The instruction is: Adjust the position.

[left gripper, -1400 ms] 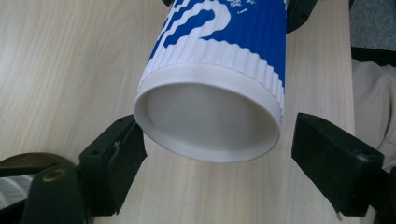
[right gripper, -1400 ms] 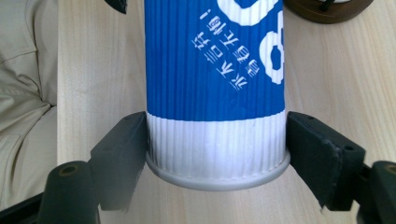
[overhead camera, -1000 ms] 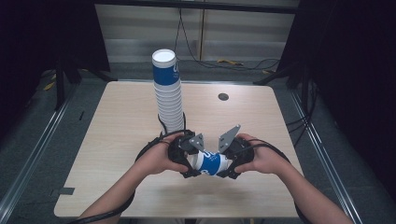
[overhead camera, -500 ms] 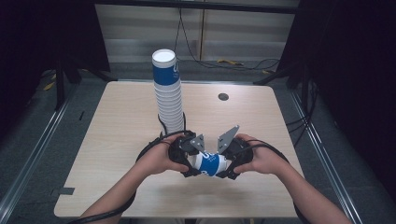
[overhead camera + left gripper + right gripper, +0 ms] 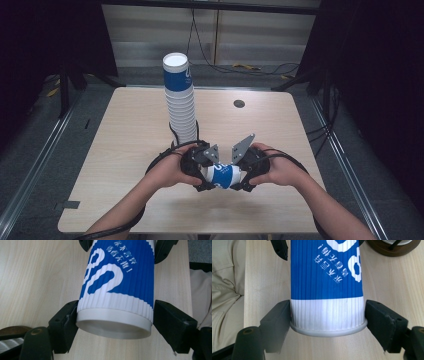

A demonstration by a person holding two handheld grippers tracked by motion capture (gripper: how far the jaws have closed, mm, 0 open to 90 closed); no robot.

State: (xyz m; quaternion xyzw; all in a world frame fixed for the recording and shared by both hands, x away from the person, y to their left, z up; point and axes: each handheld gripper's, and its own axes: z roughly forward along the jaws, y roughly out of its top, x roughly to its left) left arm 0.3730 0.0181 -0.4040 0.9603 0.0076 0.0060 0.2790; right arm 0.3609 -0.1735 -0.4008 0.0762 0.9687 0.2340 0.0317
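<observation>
One table (image 5: 125,150) carries everything. On it stands one tall stack of blue-and-white paper cups (image 5: 181,107); the ribs are too fine to count surely, perhaps a dozen or more cups. In front of the stack, nearer the person, lies one single cup (image 5: 223,176) on its side. Two grippers meet at that cup: the left gripper (image 5: 202,174) and the right gripper (image 5: 244,177), two black jaws each. One round dark grommet (image 5: 239,103) sits right of the stack.
</observation>
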